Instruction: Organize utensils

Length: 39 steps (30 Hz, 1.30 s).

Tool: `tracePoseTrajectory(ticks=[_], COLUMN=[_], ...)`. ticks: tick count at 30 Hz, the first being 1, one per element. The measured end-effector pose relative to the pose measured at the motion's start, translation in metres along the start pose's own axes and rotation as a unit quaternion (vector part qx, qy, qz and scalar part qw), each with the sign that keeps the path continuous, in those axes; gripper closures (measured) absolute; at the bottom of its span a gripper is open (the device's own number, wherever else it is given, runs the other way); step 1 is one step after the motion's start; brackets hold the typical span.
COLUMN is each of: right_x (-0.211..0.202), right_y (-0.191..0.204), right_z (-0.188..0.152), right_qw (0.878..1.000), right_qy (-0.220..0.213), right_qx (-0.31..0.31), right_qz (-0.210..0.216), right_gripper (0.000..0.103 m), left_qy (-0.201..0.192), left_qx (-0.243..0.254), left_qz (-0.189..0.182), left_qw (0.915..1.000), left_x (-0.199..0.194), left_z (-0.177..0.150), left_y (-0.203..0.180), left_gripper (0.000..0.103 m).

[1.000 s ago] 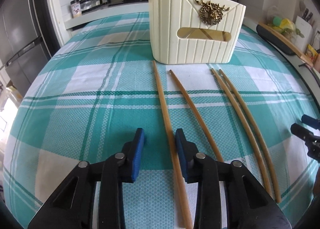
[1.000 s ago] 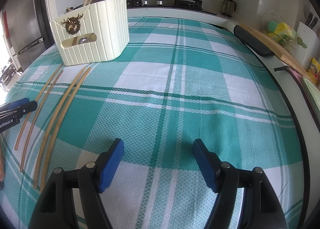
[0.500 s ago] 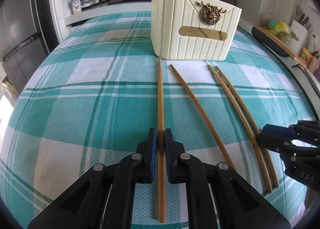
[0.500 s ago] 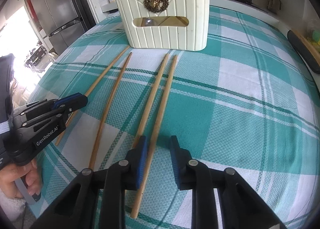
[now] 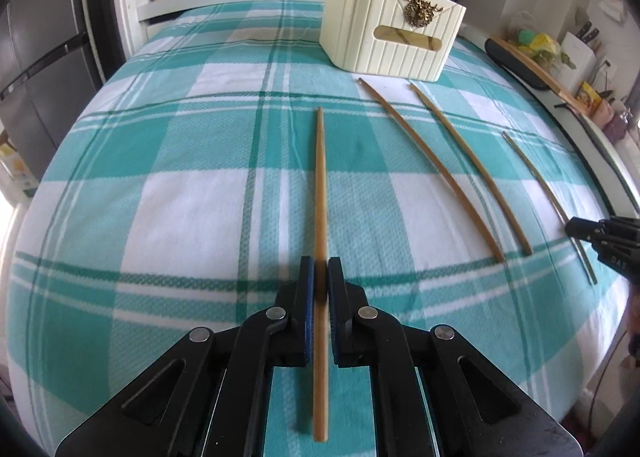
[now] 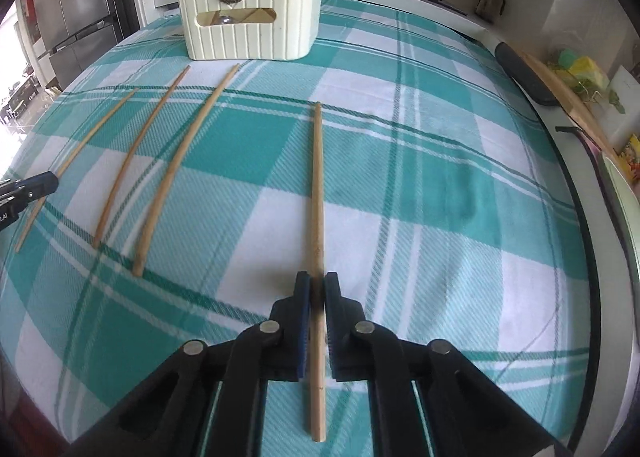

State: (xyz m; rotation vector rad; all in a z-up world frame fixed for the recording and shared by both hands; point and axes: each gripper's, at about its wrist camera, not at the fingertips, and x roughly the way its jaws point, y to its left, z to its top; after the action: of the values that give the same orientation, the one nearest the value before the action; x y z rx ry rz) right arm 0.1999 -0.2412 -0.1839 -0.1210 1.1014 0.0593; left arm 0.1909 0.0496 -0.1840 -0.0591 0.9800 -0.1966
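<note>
Left gripper: your left gripper is clamped shut on a wooden chopstick, gripping it toward the thick near end. The thin tip points away from you toward the holder.

Right gripper: your right gripper is likewise pinched tight on another chopstick, also near its thick end. Its jaws have just been closing, and the stick sits between the blue pads.

Loose chopsticks: two more chopsticks lie flat on the teal and white checked tablecloth, side by side, between your two grippers, tips toward the holder.

Holder: a cream ribbed utensil holder with a brass stag emblem stands at the far side of the table, to the right in the left view and to the left in the right view. Several chopsticks already stand in it.

Doing this step well: I judge you are carrying both sticks to the holder. Keep the grips firm, since each stick is held off its middle and the long tip may swing. Tilt each stick upright before it reaches the rim, and bring the hands in one after the other so they do not cross.

Hard to make out: the holder's inside is hidden, so you cannot tell how many compartments it has or which are full. Only a slot in its front shows a glimpse of contents. The near end of each held stick is partly covered by the gripper. In the left view only the tip of the right gripper shows, at the right edge.
</note>
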Motion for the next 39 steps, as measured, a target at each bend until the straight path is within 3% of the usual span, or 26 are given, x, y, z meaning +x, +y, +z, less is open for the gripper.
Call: tracePoseTrajectory(ticks=[2, 3, 4, 6, 9, 12, 22, 26, 27, 28, 29, 33, 39], right_x=[-0.007, -0.009, -0.010, -0.011, -0.009, 0.000, 0.032, 0.050, 0.054, 0.057, 0.061, 0.058, -0.023], right_y=[-0.008, -0.011, -0.014, -0.016, -0.011, -0.004, -0.016, -0.017, -0.017, -0.018, -0.018, -0.019, -0.025], right_z=[-0.009, -0.011, -0.012, -0.011, -0.004, 0.006, 0.057, 0.092, 0.100, 0.108, 0.114, 0.124, 0.116], right_qw=[1.000, 1.000, 1.000, 0.999, 0.999, 0.998, 0.995, 0.995, 0.995, 0.995, 0.995, 0.997, 0.993], right_qy=[-0.001, -0.002, -0.002, -0.004, 0.003, 0.026, 0.070, 0.070, 0.069, 0.068, 0.071, 0.052, -0.053], right_qx=[0.009, 0.014, 0.018, 0.020, -0.001, -0.028, -0.030, -0.026, -0.022, -0.015, -0.010, 0.004, 0.012], right_qz=[0.009, 0.016, 0.024, 0.034, 0.038, 0.046, 0.068, 0.066, 0.064, 0.064, 0.066, 0.062, 0.108], right_gripper=[0.095, 0.092, 0.074, 0.046, 0.046, 0.047, 0.048, 0.065, 0.075, 0.088, 0.096, 0.097, 0.097], left_qy=[0.007, 0.010, 0.011, 0.008, 0.032, 0.055, 0.097, 0.103, 0.104, 0.105, 0.106, 0.072, -0.036], left_qx=[-0.001, 0.000, 0.002, 0.008, 0.030, 0.057, 0.121, 0.135, 0.136, 0.134, 0.129, 0.112, 0.101], left_qz=[-0.007, -0.014, -0.024, -0.042, -0.070, -0.061, 0.007, -0.002, -0.009, -0.013, -0.014, -0.013, -0.059], left_qw=[1.0000, 0.9998, 0.9996, 0.9991, 0.9966, 0.9950, 0.9878, 0.9854, 0.9852, 0.9853, 0.9859, 0.9910, 0.9925], left_x=[-0.005, -0.006, -0.005, -0.004, 0.005, 0.021, 0.065, 0.070, 0.071, 0.072, 0.073, 0.062, -0.022], left_z=[-0.004, -0.003, -0.001, 0.007, 0.023, 0.042, 0.089, 0.097, 0.099, 0.101, 0.103, 0.110, 0.118], left_y=[0.002, 0.001, 0.001, 0.002, -0.002, -0.003, -0.013, -0.023, -0.025, -0.026, -0.026, -0.024, -0.021], left_gripper=[0.092, 0.077, 0.054, 0.037, 0.037, 0.037, 0.043, 0.066, 0.085, 0.097, 0.098, 0.099, 0.099])
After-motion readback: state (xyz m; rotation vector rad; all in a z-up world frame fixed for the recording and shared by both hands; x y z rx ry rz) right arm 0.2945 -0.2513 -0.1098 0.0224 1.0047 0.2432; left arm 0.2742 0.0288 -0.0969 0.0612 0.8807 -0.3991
